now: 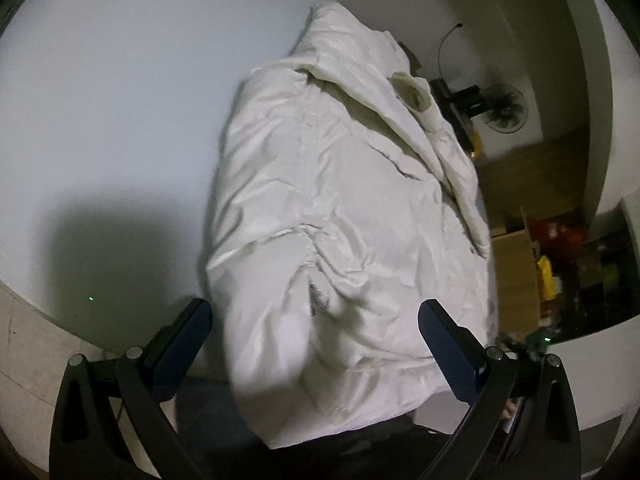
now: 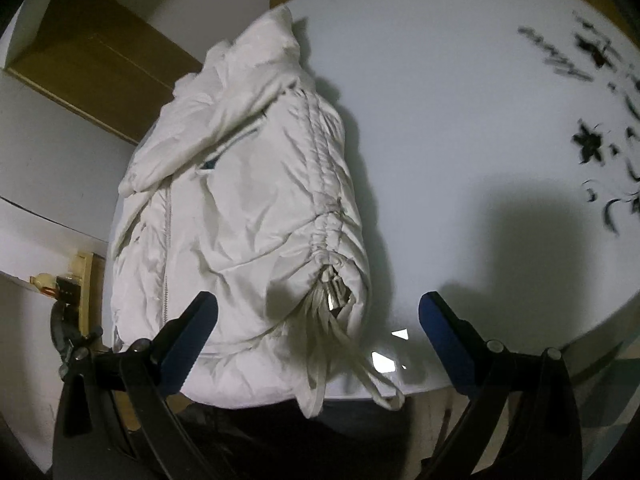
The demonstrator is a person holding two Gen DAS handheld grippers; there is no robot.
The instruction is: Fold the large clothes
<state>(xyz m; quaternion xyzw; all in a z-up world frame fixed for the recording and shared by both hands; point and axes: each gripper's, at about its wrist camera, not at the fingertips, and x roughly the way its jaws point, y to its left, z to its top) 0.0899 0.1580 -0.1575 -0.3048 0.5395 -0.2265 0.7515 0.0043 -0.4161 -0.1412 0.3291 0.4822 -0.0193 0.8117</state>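
A white padded jacket lies folded lengthwise on a round white table, its near hem hanging over the front edge. My left gripper is open above that hem, its fingers on either side of the fabric and holding none of it. In the right wrist view the same jacket shows its ruched side seam and loose drawstrings trailing off the table edge. My right gripper is open above the jacket's near right corner, with nothing held between its fingers.
The white table carries a black floral print on its far right side. A fan, cardboard boxes and cluttered goods stand beyond the table. A brown door is at the back left.
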